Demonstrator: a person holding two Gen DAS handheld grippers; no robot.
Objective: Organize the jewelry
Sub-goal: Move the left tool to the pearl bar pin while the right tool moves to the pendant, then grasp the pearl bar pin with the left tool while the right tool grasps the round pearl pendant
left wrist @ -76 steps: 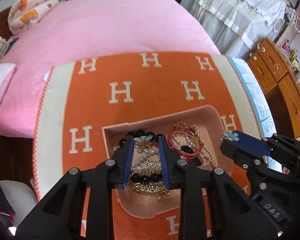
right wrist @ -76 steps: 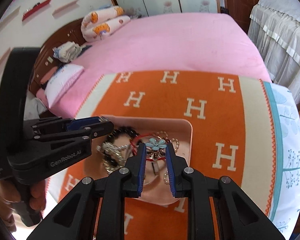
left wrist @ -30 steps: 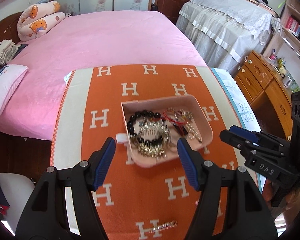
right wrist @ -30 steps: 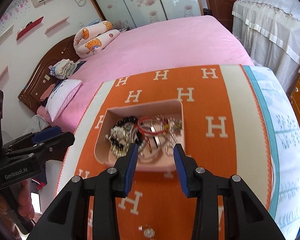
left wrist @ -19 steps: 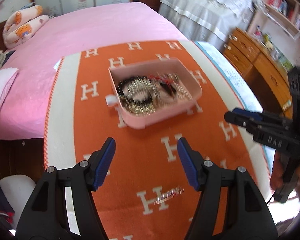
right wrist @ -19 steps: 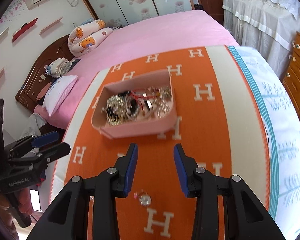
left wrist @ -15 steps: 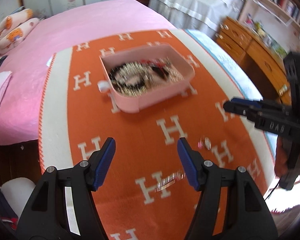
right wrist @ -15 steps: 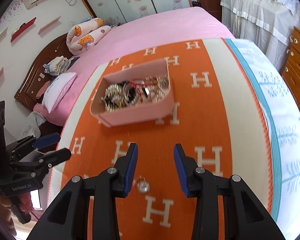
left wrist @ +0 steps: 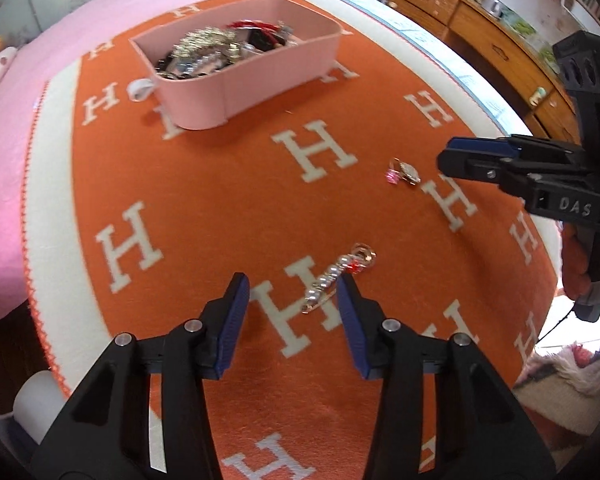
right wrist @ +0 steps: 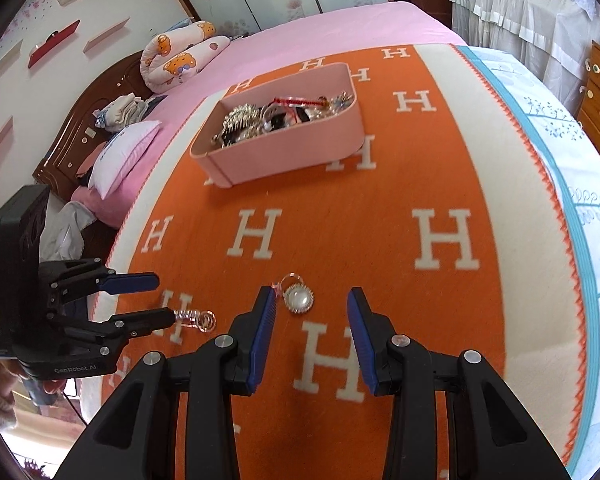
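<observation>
A silver pearl hair clip (left wrist: 334,274) lies on the orange H-pattern blanket (left wrist: 204,208). My left gripper (left wrist: 291,282) hangs low over it, its jaws closing. The clip sits between them, close to the right fingertip (left wrist: 346,292), and is not pinched. A round white-stone pendant with a pink ring (right wrist: 298,299) lies between the jaws of my right gripper (right wrist: 312,296), which stands open just above the blanket. The same pendant (left wrist: 405,171) lies ahead of the right gripper (left wrist: 446,156) in the left wrist view. The pink tray (right wrist: 292,158) of tangled jewelry stands farther back.
The pink tray (left wrist: 260,80) has a small white tag at its left side. The blanket's cream border (right wrist: 512,184) runs to the right, with a pale printed sheet beyond it. A wooden dresser (left wrist: 496,40) stands at the right, a pink bed with pillows (right wrist: 132,148) behind.
Both grippers have drawn back from the tray and come down toward the near part of the blanket. The clip and pendant now lie between their jaws. The left jaws have narrowed.
</observation>
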